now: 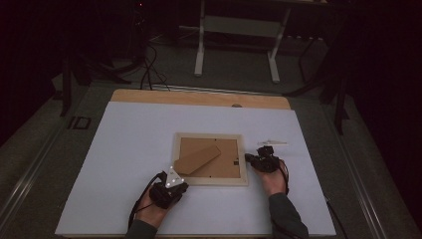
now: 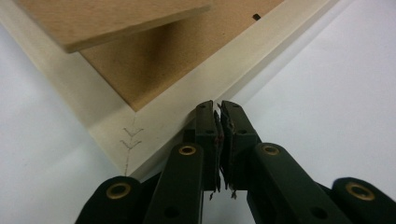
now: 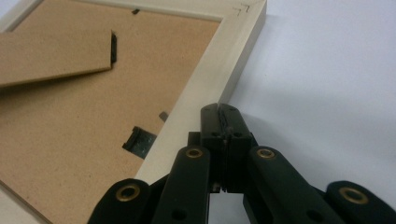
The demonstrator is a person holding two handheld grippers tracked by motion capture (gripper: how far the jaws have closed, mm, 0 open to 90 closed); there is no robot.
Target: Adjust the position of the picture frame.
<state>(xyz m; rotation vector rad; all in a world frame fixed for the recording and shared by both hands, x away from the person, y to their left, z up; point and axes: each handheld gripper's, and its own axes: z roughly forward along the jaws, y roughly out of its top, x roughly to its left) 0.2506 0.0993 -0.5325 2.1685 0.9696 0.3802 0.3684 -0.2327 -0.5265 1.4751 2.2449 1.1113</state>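
A pale wooden picture frame [image 1: 209,135] lies face down on the white sheet, its brown backing board [image 1: 226,159] up. A brown stand flap [image 1: 196,160] lies slanted across the board. My left gripper [image 1: 174,179] is shut at the frame's near left corner. In the left gripper view its tips [image 2: 217,109] meet the frame's outer edge [image 2: 163,121] with nothing between the jaws. My right gripper [image 1: 249,157] is shut at the frame's right side. In the right gripper view its tips [image 3: 225,112] sit against the rim [image 3: 215,70], near a black turn clip [image 3: 139,142].
A white sheet [image 1: 134,129] covers the table, and a wooden strip [image 1: 199,97] shows along its far edge. A small pale object [image 1: 272,143] lies just beyond the right gripper. Cables and a white stand [image 1: 201,40] are on the dark floor behind.
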